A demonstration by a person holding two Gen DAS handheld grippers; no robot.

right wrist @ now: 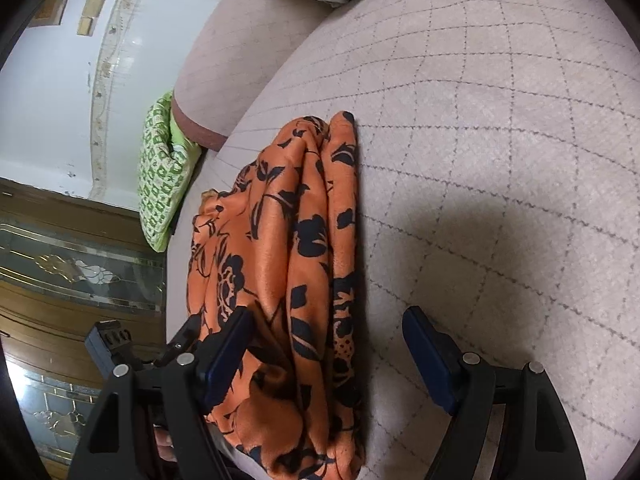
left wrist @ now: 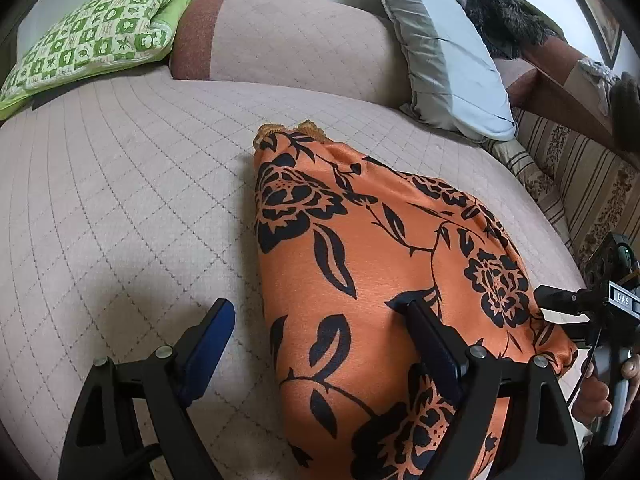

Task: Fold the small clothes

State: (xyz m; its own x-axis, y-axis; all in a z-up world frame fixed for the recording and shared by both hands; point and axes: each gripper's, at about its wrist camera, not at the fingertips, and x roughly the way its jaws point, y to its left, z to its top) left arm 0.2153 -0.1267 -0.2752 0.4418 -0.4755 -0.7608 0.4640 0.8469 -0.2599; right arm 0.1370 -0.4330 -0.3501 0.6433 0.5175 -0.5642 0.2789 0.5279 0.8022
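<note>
An orange garment with a black flower print (left wrist: 372, 264) lies bunched in long folds on the quilted beige sofa seat (left wrist: 120, 200). My left gripper (left wrist: 316, 312) is open; its left finger is over bare seat and its right finger rests on the cloth. The right gripper shows at the right edge of the left wrist view (left wrist: 560, 300), at the garment's far side. In the right wrist view the garment (right wrist: 288, 264) lies lengthwise between the fingers of my open right gripper (right wrist: 328, 328). Its left finger is on the cloth, its right finger over bare seat.
A green patterned cushion (left wrist: 96, 36) lies at the back left. A beige bolster (left wrist: 288, 40) and a pale blue pillow (left wrist: 452, 52) stand behind the garment. A striped floral cover (left wrist: 580, 184) is at the right. The seat edge and a wooden door (right wrist: 80, 272) are left of the garment.
</note>
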